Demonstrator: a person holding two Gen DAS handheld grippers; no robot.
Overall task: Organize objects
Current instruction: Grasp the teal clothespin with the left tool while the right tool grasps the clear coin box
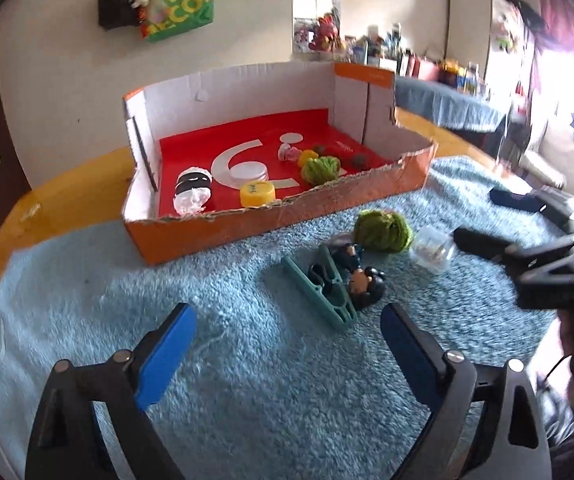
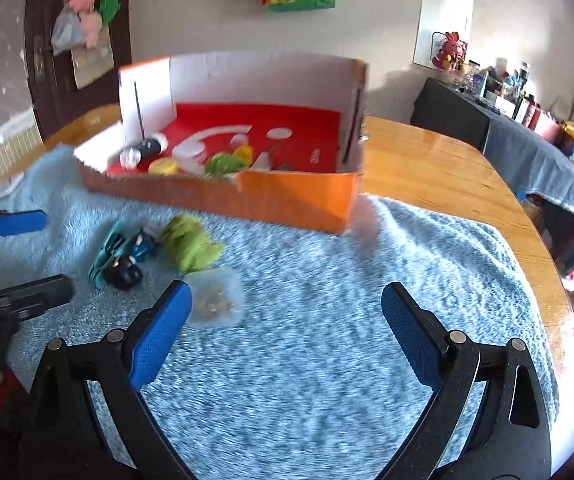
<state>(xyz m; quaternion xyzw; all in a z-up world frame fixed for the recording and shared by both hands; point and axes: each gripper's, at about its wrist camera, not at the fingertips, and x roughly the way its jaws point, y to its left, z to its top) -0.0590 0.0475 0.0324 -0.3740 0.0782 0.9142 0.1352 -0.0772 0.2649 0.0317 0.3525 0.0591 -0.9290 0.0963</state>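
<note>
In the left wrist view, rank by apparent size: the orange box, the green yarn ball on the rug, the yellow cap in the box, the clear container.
1. orange box
2. green yarn ball
3 and 4. clear container and yellow cap: near alike. The container lies nearer the camera, so no firm ranking.

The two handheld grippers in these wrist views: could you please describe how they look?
Both look alike. The left gripper and the right gripper each have black, curved, skeletal arms with silver pivot pins, ending in flat fingers faced with textured blue pads. No cables or markings are clearly visible.
</note>
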